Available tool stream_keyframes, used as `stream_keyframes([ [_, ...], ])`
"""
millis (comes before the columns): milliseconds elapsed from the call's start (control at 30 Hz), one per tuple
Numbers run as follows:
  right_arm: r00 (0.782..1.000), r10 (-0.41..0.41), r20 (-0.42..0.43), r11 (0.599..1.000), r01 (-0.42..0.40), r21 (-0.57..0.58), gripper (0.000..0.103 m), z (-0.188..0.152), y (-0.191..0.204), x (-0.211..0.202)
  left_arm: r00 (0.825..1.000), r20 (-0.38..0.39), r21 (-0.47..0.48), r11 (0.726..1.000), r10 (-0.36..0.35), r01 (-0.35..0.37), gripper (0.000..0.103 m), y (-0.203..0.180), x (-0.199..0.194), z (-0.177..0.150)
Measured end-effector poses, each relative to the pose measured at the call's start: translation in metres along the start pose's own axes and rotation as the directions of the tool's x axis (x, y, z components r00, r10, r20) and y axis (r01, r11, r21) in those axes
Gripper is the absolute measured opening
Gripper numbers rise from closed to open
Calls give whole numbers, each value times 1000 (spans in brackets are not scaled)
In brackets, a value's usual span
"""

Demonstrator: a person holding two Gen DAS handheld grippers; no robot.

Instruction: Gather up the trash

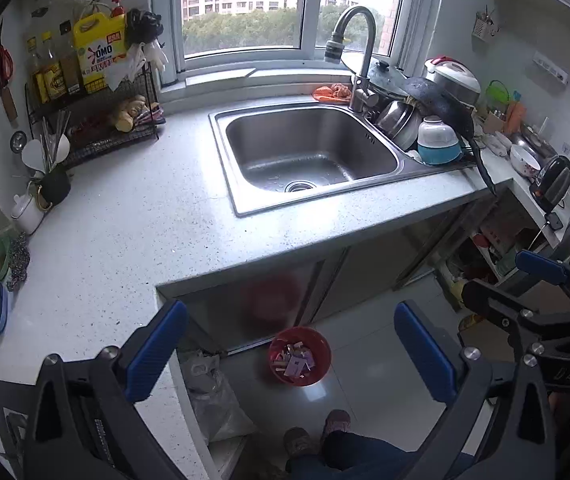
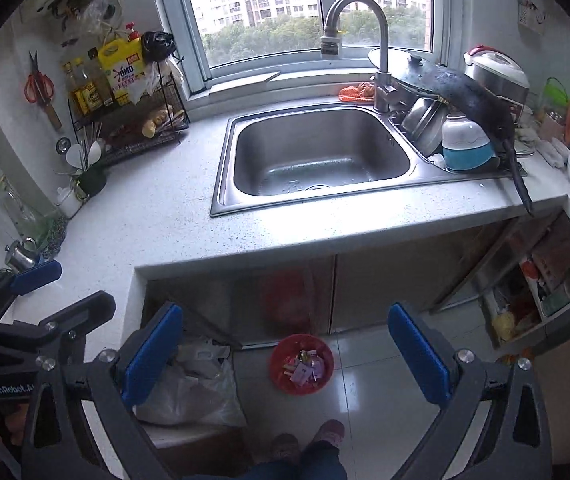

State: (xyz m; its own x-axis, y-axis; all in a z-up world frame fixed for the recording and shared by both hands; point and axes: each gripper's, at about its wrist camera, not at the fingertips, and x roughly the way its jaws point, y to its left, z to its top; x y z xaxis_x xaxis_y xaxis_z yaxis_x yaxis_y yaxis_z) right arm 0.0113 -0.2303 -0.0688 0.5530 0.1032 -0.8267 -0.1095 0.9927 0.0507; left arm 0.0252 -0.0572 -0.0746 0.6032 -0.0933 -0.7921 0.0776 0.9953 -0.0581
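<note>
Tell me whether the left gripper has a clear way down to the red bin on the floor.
Probably yes. The left gripper is open and holds nothing, and the red bin stands on bare floor in front of the cabinet, with only open air between them. It does sit well below.

Yellow detergent jug (image 1: 95, 50) on wire rack (image 1: 85, 120), back left corner of surface: "OMO" in white letters on red-blue splash label; smaller print below unreadable. Same jug in right wrist view (image 2: 119, 70): "OMO" again legible.

Left tongs body (image 2: 9, 390), seen in right wrist view: white lettering "GenRobot.A…", end cut off.

Right tongs body (image 1: 569, 374), seen in left wrist view: faint embossed "DAS".

Bottle labels beside jug: too blurred to read.
</note>
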Motion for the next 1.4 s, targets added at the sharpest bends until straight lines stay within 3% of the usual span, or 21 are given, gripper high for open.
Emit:
stream_keyframes([
  [700, 998, -48, 30, 999, 48, 0, 102, -9, 13, -28, 999, 23, 39, 999, -40, 39, 103, 1, -26, -5],
  [1400, 998, -61, 23, 998, 61, -13, 102, -11, 18, -32, 999, 28, 62, 998, -27, 25, 103, 2, -33, -7],
])
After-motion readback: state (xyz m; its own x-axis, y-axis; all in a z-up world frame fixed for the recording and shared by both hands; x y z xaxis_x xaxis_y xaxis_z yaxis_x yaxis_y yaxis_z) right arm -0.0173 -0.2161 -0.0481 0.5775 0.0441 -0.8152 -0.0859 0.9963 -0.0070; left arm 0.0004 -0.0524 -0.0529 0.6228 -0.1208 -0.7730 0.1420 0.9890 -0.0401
